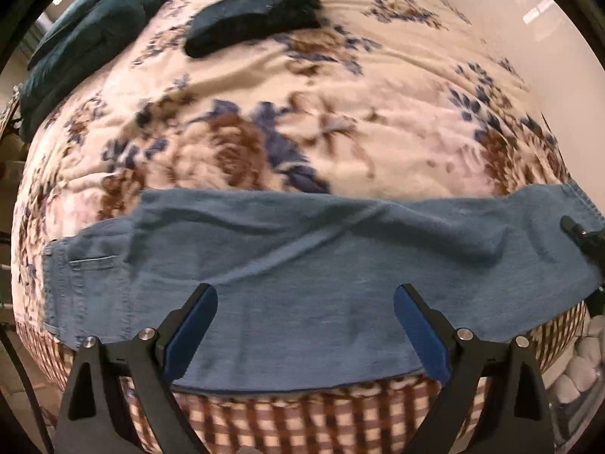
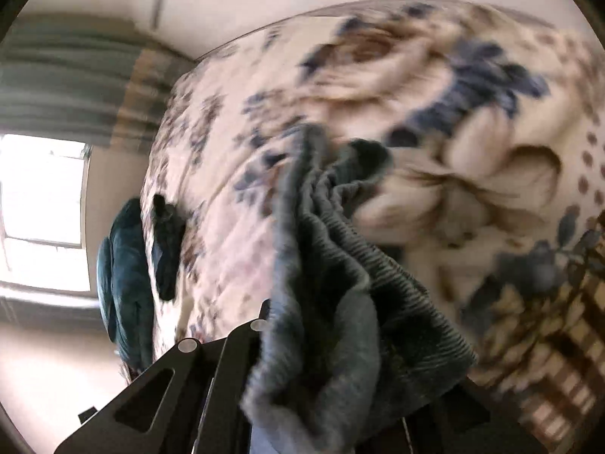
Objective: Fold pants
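- Left gripper (image 1: pixel 305 333) spread wide — hovering over the pants (image 1: pixel 302 265), which lie along the bed's (image 1: pixel 321 121) near edge.
- Right gripper (image 2: pixel 340 397) clenches the bunched hem; only the right wrist view shows the window (image 2: pixel 41 208).

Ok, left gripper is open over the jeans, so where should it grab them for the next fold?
Take the waistband end of the jeans by the pocket, at the camera's left. The left gripper is open above mid-leg. The right gripper seems to hold the hem end. Come from the near bed edge, where the denim lies flat.
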Action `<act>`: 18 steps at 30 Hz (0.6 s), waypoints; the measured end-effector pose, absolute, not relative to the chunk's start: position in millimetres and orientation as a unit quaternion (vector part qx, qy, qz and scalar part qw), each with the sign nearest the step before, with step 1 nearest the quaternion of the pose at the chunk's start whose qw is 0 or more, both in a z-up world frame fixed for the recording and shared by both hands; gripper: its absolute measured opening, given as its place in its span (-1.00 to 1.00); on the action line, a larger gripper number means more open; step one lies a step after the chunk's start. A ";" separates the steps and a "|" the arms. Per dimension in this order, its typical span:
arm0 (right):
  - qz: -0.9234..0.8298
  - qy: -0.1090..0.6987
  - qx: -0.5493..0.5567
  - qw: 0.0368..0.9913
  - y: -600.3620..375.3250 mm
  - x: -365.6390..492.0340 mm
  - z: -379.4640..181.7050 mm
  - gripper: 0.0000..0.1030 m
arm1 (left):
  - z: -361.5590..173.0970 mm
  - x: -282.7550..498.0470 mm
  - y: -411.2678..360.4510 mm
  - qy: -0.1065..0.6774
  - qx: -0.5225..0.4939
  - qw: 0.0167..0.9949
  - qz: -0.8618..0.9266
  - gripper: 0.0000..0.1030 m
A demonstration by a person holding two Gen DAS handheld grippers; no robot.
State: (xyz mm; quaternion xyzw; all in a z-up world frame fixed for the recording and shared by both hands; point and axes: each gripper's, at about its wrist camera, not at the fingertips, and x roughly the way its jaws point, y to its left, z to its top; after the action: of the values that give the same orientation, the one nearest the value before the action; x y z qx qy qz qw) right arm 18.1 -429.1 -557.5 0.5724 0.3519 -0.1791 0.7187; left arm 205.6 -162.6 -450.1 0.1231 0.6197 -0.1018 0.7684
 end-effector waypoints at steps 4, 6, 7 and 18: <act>-0.156 0.354 0.539 0.748 -386.2 55.5 -514.2 -0.86 | -431.2 218.1 -119.4 0.616 0.098 0.776 -0.094 0.85; -0.143 0.354 0.530 0.757 -361.8 67.0 -499.4 -0.87 | -419.8 224.3 -93.4 0.612 0.086 0.782 -0.086 0.85; -0.139 0.356 0.524 0.762 -347.7 76.9 -492.2 -0.87 | -414.1 228.5 -78.3 0.610 0.079 0.784 -0.082 0.85; -0.059 0.424 0.425 0.798 -150.9 152.8 -479.6 -0.87 | -392.2 254.2 100.9 0.604 0.002 0.797 0.005 0.85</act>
State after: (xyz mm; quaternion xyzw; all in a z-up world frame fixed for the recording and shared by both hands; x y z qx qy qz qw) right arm 152.8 -150.9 -479.6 0.4247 0.4243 -0.0587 0.7976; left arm 254.2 100.9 -392.2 0.0017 0.6043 0.0051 0.7968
